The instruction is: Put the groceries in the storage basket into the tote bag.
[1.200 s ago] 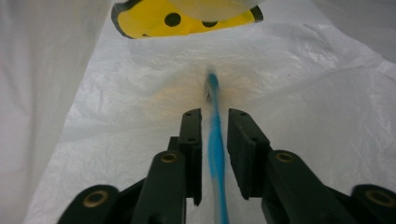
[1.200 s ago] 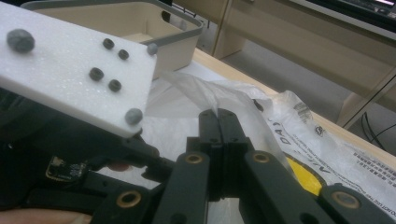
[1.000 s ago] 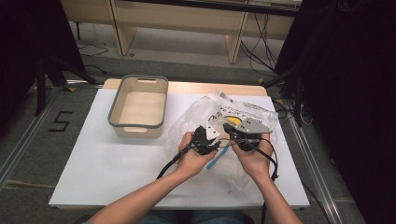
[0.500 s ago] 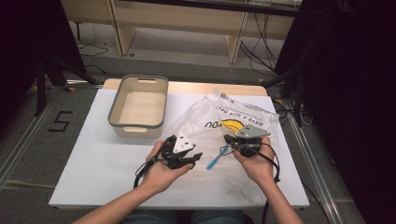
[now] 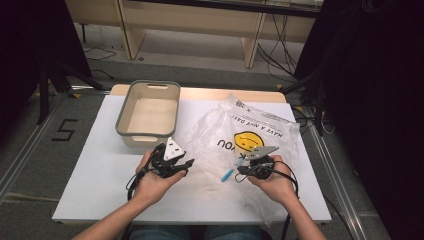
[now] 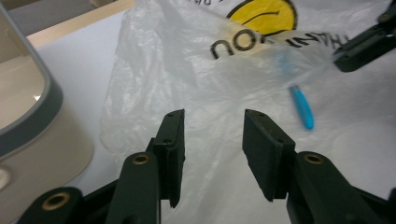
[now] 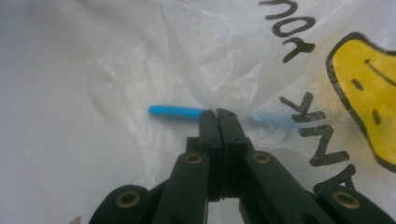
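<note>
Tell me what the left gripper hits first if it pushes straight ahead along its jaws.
Probably the plastic bag: the open left gripper points at its crumpled sheet.

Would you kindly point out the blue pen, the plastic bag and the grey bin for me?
blue pen (image 6: 302, 108), left gripper view, middle of its uncovered end.
plastic bag (image 5: 260, 125), high view, printed panel above the smiley face.
grey bin (image 5: 148, 83), high view, far rim.
</note>
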`<act>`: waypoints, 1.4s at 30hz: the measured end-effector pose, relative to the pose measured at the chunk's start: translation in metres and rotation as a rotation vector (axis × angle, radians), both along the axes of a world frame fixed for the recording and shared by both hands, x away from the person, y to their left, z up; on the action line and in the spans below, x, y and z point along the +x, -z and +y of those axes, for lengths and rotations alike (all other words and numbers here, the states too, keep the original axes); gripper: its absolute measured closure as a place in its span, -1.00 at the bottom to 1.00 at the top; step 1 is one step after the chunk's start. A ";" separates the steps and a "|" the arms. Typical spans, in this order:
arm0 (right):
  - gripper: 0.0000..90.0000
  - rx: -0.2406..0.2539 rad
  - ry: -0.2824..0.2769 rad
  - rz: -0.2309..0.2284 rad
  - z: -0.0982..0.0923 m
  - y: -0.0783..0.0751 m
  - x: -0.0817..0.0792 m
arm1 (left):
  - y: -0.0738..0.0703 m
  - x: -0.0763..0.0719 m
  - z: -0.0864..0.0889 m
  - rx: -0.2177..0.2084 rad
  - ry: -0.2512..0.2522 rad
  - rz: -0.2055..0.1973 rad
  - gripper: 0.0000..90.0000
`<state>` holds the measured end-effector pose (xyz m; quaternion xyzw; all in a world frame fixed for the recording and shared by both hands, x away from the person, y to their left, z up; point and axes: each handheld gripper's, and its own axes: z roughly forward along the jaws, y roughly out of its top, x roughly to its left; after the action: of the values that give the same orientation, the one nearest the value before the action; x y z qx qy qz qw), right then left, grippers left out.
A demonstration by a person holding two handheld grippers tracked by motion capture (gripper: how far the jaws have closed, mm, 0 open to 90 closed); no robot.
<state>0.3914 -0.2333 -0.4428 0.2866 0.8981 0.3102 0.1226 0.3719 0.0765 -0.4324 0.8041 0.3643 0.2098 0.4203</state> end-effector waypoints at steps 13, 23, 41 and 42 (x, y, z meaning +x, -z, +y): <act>0.68 -0.027 -0.126 0.065 -0.001 0.011 -0.010 | 0.022 0.011 0.009 0.035 -0.028 0.074 0.11; 0.19 0.225 0.040 -0.109 -0.028 -0.014 -0.016 | 0.025 0.009 0.014 0.032 -0.041 0.077 0.00; 0.08 0.391 0.357 -0.188 -0.086 -0.026 -0.015 | 0.029 0.005 0.027 0.003 -0.072 0.098 -0.06; 0.08 0.375 0.364 -0.183 -0.087 -0.024 -0.014 | 0.028 0.004 0.027 -0.001 -0.073 0.097 -0.06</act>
<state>0.3771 -0.3199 -0.4185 0.4319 0.7439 0.4683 0.2018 0.3759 0.1035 -0.4609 0.7992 0.4134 0.1856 0.3948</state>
